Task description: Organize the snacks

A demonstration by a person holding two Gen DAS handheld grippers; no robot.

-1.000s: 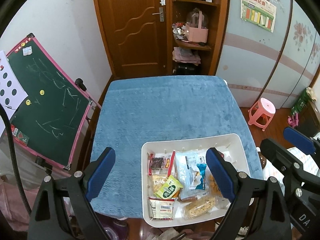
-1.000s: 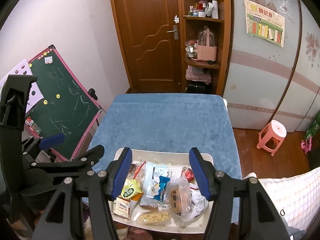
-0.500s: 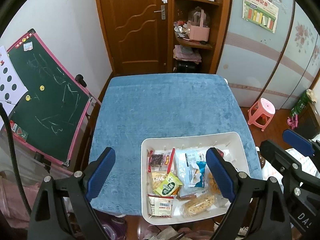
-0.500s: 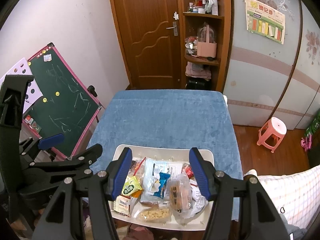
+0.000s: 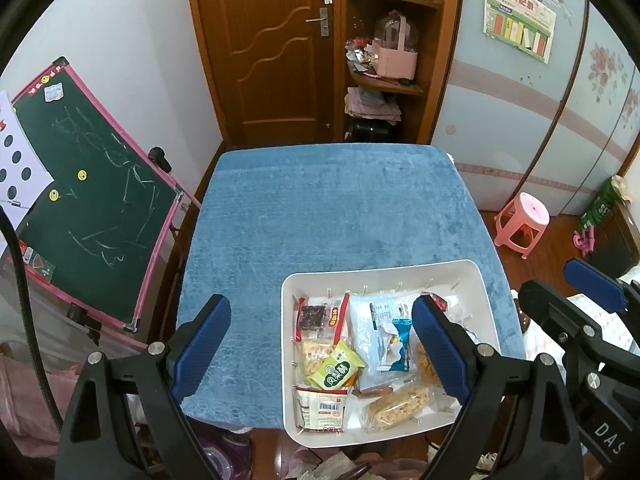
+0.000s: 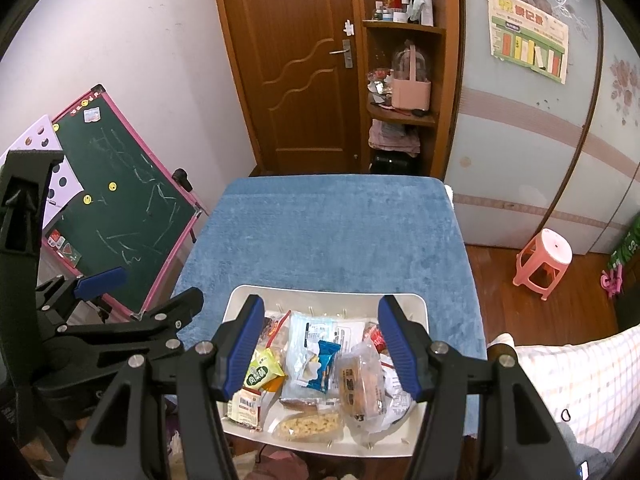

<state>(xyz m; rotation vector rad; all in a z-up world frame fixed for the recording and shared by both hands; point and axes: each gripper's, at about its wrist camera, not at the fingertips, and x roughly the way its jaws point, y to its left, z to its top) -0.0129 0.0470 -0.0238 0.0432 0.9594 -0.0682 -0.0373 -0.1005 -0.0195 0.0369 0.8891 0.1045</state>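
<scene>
Blue plush cloth over the desk (image 5: 332, 216), mostly bare, with a white rectangular plastic tray (image 5: 486, 292) at the near right corner, slightly overhanging the near edge. Packed inside: a large pale-blue and white pouch (image 5: 372, 316), a clear bag of yellow puffed snack (image 5: 400, 402), a dark-red packet (image 5: 318, 316), a green-yellow sachet (image 5: 336, 370), a small blue-wrapped sweet (image 5: 398, 346).

Seen only from the right wrist: a clear-wrapped brown pastry (image 6: 360, 388) near the tray's right side and a checked fabric (image 6: 580, 376) at lower right. Seen only from the left wrist: bare cloth beside the tray under the left tool (image 5: 320, 344), pads wide apart, empty. Right tool (image 6: 320, 344) likewise parted above the snacks, gripping nothing.

Compared with a second ago, framing tipped a little higher, more door visible; tray contents unchanged.
</scene>
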